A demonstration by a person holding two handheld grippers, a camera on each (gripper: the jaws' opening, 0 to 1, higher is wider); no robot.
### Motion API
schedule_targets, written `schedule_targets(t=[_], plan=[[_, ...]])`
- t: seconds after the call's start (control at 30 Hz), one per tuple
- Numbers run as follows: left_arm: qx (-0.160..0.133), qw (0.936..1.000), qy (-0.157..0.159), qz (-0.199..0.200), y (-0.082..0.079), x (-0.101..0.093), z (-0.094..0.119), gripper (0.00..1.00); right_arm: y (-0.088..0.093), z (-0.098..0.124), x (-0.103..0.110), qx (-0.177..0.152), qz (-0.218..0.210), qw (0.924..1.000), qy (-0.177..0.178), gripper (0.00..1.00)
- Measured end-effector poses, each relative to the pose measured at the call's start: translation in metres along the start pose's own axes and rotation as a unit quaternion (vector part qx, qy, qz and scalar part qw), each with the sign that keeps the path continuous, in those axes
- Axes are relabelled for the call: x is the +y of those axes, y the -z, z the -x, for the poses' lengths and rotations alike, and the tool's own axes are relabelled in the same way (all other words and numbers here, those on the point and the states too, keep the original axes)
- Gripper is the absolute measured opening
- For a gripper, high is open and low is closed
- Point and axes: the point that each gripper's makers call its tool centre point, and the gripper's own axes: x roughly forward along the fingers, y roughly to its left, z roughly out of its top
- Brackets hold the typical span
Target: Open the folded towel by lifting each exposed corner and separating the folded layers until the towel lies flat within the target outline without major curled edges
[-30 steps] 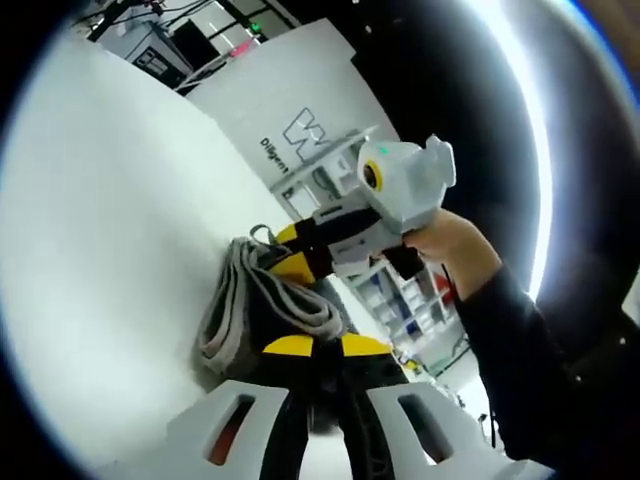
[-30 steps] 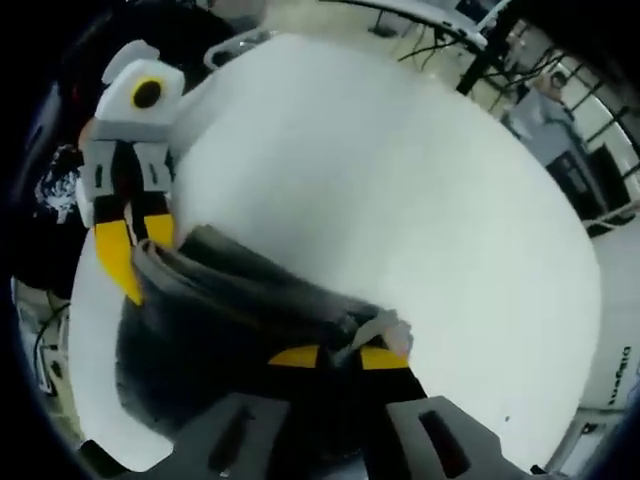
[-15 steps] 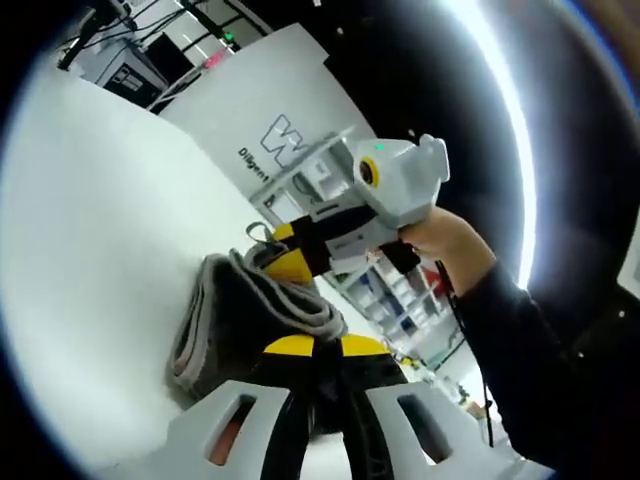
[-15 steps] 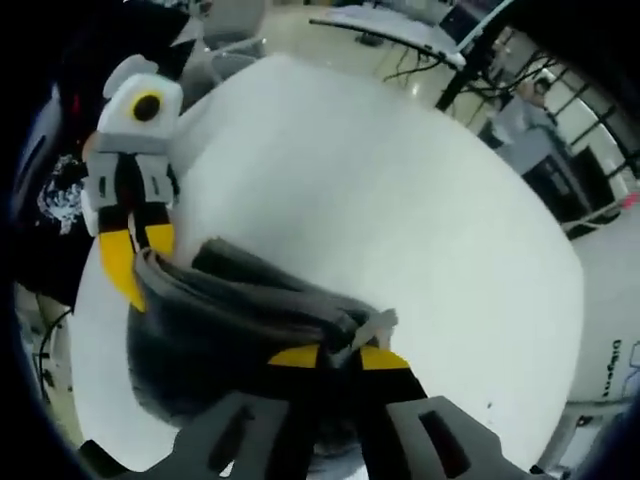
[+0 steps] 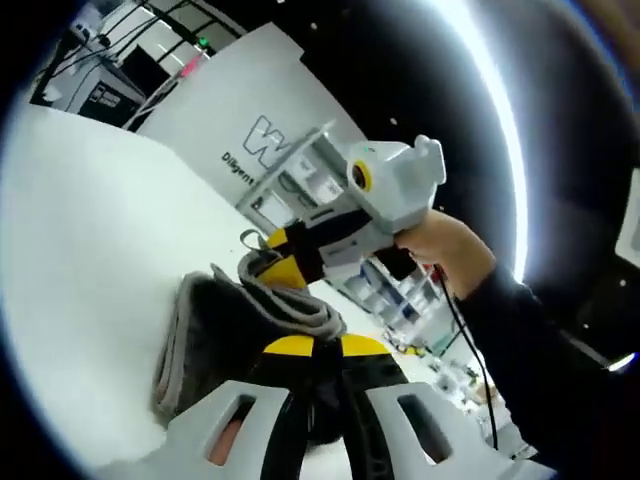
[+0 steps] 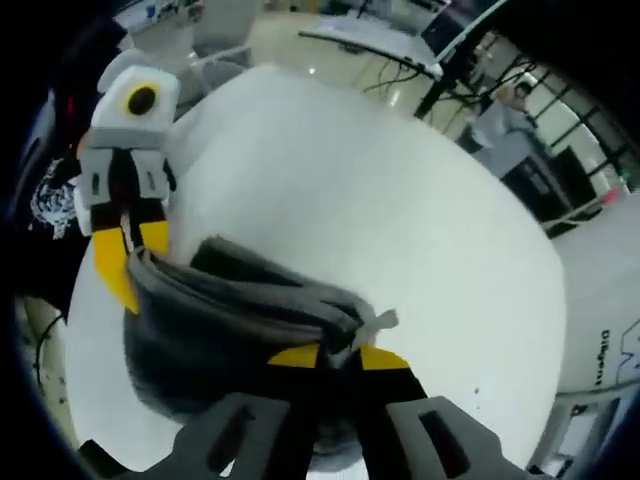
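So the grey towel (image 5: pixel 245 320) is bunched into thick folded layers, and it's stretched between the two grippers over a white table (image 5: pixel 80 230). In the left gripper view the left gripper (image 5: pixel 314 346) has its yellow-tipped fingers (image 5: pixel 288 346) pressed together on one corner of the cloth, with the folds spilling out ahead of the tips and off to their left. Just past that, the right gripper (image 5: pixel 280 262) comes in from the right, held by a hand (image 5: pixel 440 250) in a dark sleeve (image 5: pixel 530 350), and its tips are clamped on the far corner where a little loop tag sticks out.

Same deal in the right gripper view: the right gripper (image 6: pixel 340 356) is pinched shut on the towel (image 6: pixel 240 320) corner right at its fingertips, pale tag poking up just beyond them. The cloth sags in a dark hammock shape out to the left, where the left gripper (image 6: pixel 125 255) bites its other end. Looks like most of the towel hangs slightly above the table (image 6: pixel 400 200) rather than resting on it, but the fisheye makes that hard to call.

Behind the table there's a white panel (image 5: pixel 240 110) with printed lettering, plus some shelving (image 5: pixel 400 300).
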Motion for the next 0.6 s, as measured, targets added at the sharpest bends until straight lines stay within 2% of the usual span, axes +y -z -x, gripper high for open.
schedule_targets(t=[0.33,0.43,0.5,0.6], plan=[[0.008,0.9998,0.006,-0.014,-0.002,-0.009,-0.006,0.04,0.005,0.011,-0.006,-0.011,-0.010,0.9997,0.022,0.07],[0.007,0.9990,0.010,-0.044,-0.003,-0.016,-0.007,0.04,0.007,0.016,-0.006,-0.015,-0.027,0.9992,0.026,0.07],[0.000,0.9963,0.007,-0.086,-0.008,-0.018,-0.008,0.04,0.007,0.020,-0.006,-0.017,-0.035,0.9988,0.031,0.07],[0.001,0.9959,0.011,-0.090,-0.008,-0.025,-0.010,0.04,0.008,0.027,-0.012,-0.023,-0.037,0.9982,0.041,0.08]])
